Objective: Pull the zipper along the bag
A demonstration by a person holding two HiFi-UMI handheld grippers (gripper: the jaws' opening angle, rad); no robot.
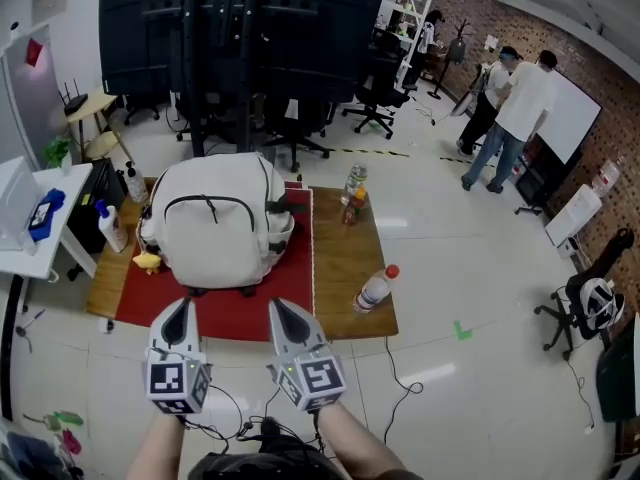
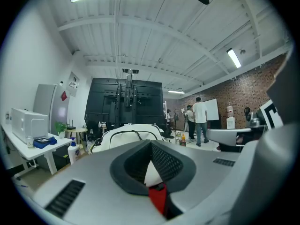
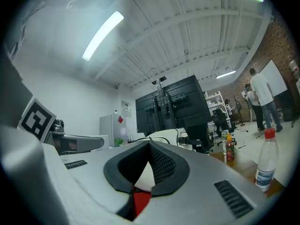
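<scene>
**Both grippers shut, backpack untouched**

Head view: left gripper [image 1: 180, 306] and right gripper [image 1: 284, 308], jaws together and empty, at the red mat's [image 1: 230, 313] near edge. White backpack [image 1: 218, 230] sits mid-mat, apart from both. Water bottle [image 1: 375, 288] at the table's [image 1: 345, 253] right edge, open floor beyond.
Left gripper view: closed, backpack's base hidden.
Right gripper view: closed, backpack mostly hidden.

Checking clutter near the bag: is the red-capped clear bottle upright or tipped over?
Upright. The bottle stands on its base on the wooden table, red cap on top.
</scene>
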